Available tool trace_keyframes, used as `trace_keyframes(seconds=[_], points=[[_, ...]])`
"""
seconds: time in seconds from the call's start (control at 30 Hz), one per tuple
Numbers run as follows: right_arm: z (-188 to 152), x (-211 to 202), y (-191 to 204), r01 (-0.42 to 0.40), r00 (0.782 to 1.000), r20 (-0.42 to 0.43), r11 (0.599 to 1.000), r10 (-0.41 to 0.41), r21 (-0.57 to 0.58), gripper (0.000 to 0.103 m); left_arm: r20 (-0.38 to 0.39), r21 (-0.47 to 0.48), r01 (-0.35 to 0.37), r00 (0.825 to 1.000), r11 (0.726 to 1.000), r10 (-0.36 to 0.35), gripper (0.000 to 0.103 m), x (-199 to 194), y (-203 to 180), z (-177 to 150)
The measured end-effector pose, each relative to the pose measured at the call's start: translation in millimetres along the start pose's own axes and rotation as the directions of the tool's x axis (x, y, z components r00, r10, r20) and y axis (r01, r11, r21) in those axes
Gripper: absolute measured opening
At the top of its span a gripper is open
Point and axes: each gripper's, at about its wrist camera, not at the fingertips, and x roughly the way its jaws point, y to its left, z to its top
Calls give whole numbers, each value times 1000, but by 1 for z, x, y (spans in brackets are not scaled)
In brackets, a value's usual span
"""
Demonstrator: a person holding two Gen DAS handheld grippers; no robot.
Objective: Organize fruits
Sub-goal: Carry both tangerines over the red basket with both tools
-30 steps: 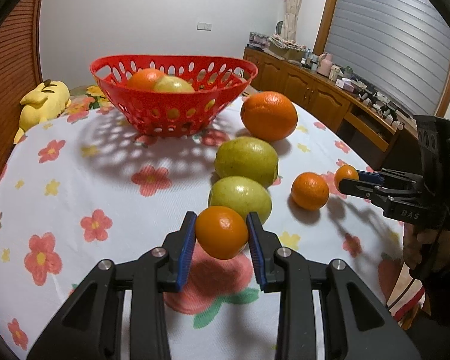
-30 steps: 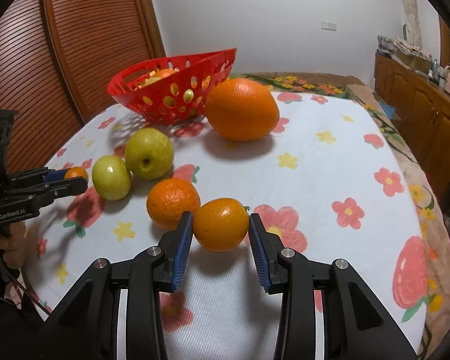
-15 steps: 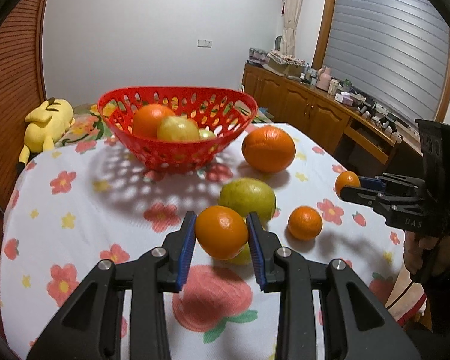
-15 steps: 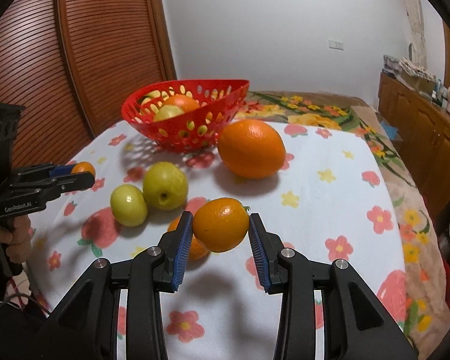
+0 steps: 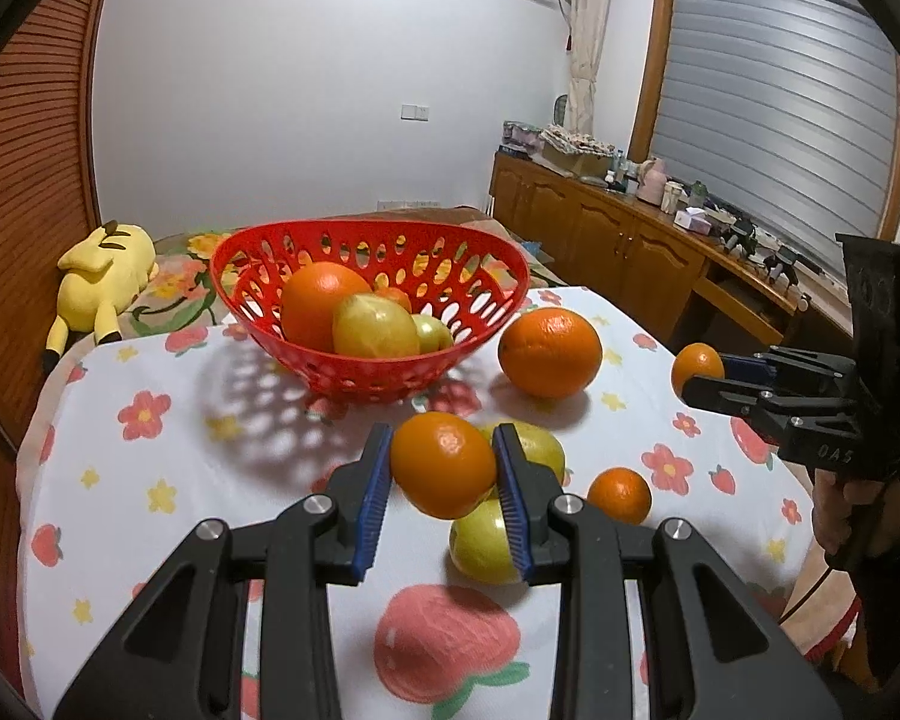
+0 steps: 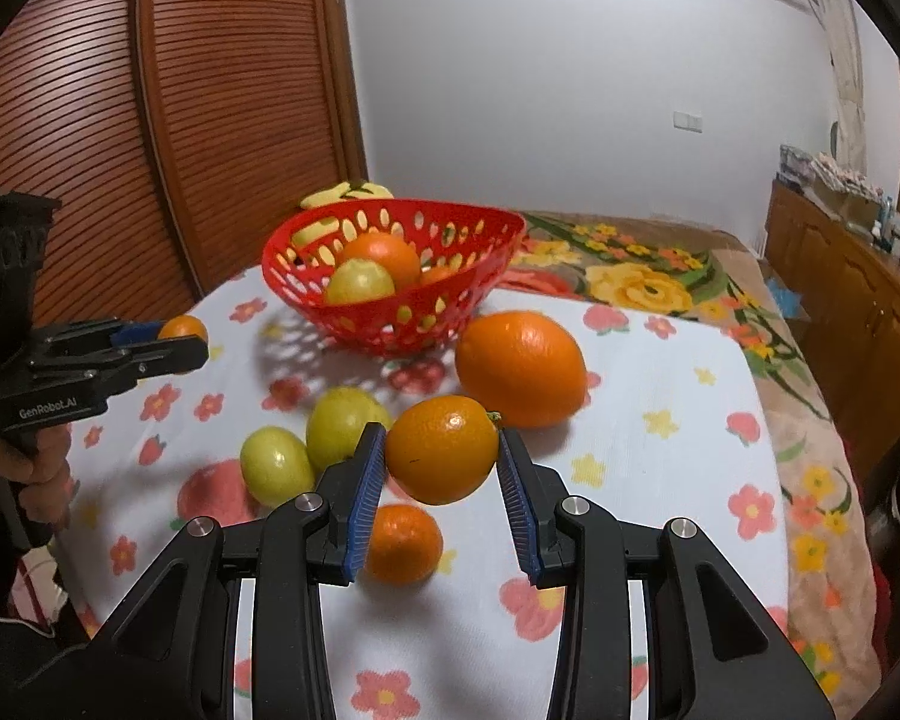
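Note:
My left gripper [image 5: 444,474] is shut on a small orange [image 5: 443,463] and holds it above the table, short of the red basket [image 5: 480,324]. My right gripper [image 6: 441,468] is shut on another small orange [image 6: 441,449], also in the air. Each gripper shows in the other's view, the right one [image 5: 699,381] with its orange [image 5: 696,363] and the left one [image 6: 177,345] with its orange [image 6: 180,327]. The basket [image 6: 486,294] holds an orange and yellow-green fruits. On the cloth lie a large orange [image 5: 549,351], two green fruits [image 6: 276,465] and a small orange [image 5: 619,495].
A flowered cloth [image 5: 150,480] covers the round table. A yellow plush toy [image 5: 105,270] lies behind the table at the left. A wooden sideboard [image 5: 630,246] with clutter runs along the right wall. A slatted wooden door [image 6: 210,120] stands at the left.
Both grippers have risen from the table with their oranges and moved towards the basket, so I see into the basket from higher up.

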Motion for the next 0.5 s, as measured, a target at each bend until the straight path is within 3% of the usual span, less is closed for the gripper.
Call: trace_keyframes(seconds=[0.5], points=[[37,15,7,-1,1000,16,998,2,-58,37,8,2,-19,1000,1000,19,31,15,17,20]])
